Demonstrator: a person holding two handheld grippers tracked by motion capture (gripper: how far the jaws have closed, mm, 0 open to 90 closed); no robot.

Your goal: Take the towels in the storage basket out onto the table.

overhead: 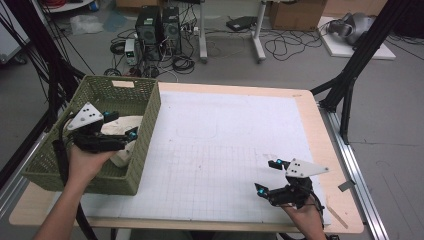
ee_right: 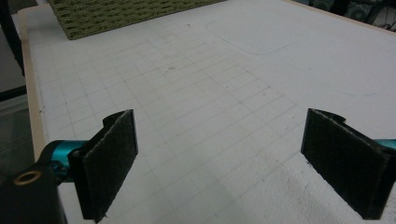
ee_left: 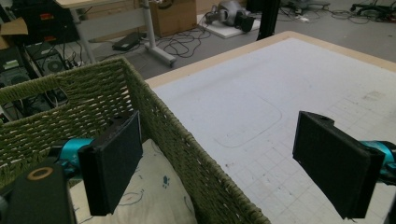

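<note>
Wide-open jaws of the left gripper [ee_left: 217,163] straddle the basket [ee_left: 187,154] wall; cream cloth [ee_left: 154,191] lies below the left jaw.

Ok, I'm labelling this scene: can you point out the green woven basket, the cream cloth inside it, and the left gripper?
green woven basket [overhead: 148,131]: high view, on its right wall.
cream cloth [ee_left: 154,186]: left gripper view, on its printed top surface.
left gripper [overhead: 125,125]: high view, midway between its fingertips, above the cloth.

**Green basket, white cloth**

The woven basket [overhead: 145,125] is green. The cloth [ee_left: 149,186] inside is cream with small blue marks. The table [overhead: 235,145] top is white with thin grey grid lines. The fingers [ee_right: 109,161] are black with teal bits.
</note>
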